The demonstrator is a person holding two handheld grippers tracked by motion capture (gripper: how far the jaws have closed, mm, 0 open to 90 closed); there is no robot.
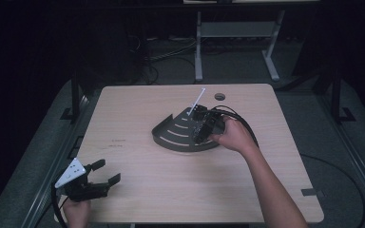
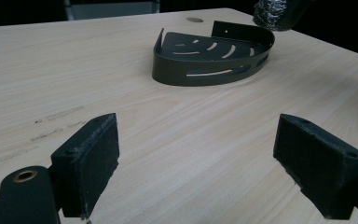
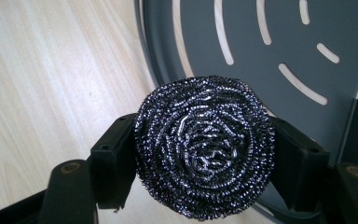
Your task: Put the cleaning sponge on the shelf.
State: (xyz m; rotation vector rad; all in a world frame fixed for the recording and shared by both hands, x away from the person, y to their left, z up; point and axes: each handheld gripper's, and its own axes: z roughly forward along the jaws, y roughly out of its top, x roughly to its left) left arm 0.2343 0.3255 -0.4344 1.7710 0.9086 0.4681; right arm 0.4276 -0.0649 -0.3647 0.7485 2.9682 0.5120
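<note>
Over the slotted tray (image 3: 279,42), right gripper (image 3: 205,149) grasps a steel scourer (image 3: 205,144); left gripper (image 2: 198,163) jaws released.

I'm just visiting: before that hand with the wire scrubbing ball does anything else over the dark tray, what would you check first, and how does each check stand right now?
1. Grip on the round steel-wool scouring pad: the right gripper has a jaw on each side of it. Ok.
2. Pad over the dark grey slotted quarter-round metal shelf: partly over its floor, partly over its curved rim. Ok.
3. Shelf lying flat on the light wooden table. Ok.
4. Left gripper out of the way: open, at the table's near left corner, far from the shelf. Ok.
5. Height of the pad above the shelf floor: cannot tell.
</note>
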